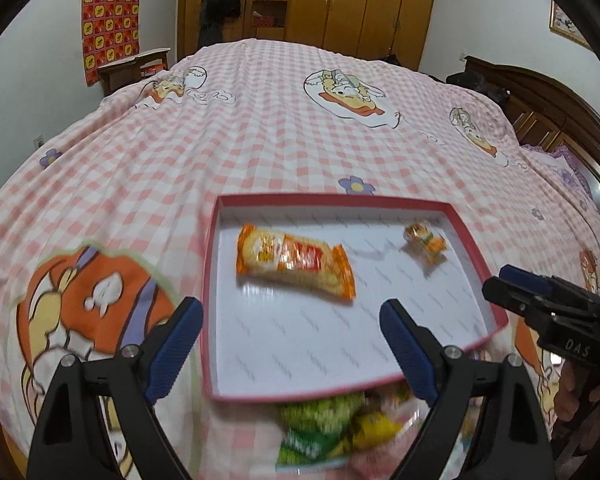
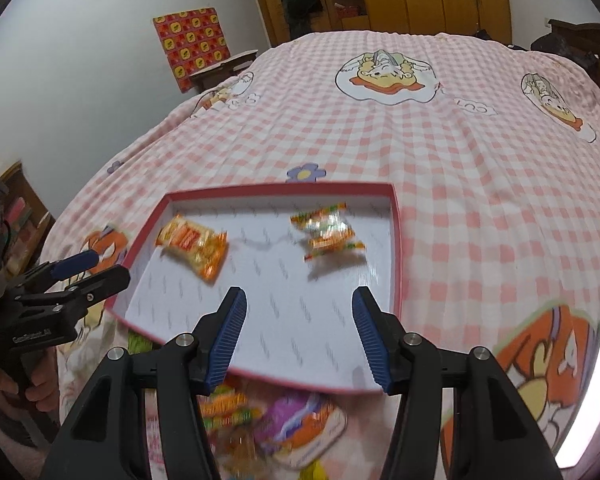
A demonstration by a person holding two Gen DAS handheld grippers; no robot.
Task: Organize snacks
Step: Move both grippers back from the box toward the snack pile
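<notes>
Each hand-held gripper has a matte black plastic frame shaped like two angled arms with triangular cut-outs, joined by round silver screws. The left hand-held gripper (image 1: 292, 344) carries two blue ribbed finger pads (image 1: 176, 344). The right hand-held gripper (image 2: 298, 340) has matching blue ribbed pads (image 2: 228, 340). Seen from the side, white lettering marks the black bodies. A hand (image 2: 4, 390) wraps a black pistol-style handle.

A tray (image 1: 472, 256) lies on the bed (image 1: 260, 128); in it a cracker packet (image 1: 296, 262) sits left, a small candy packet (image 1: 425, 240) far right. More snacks (image 1: 332, 428) lie just near of it.
</notes>
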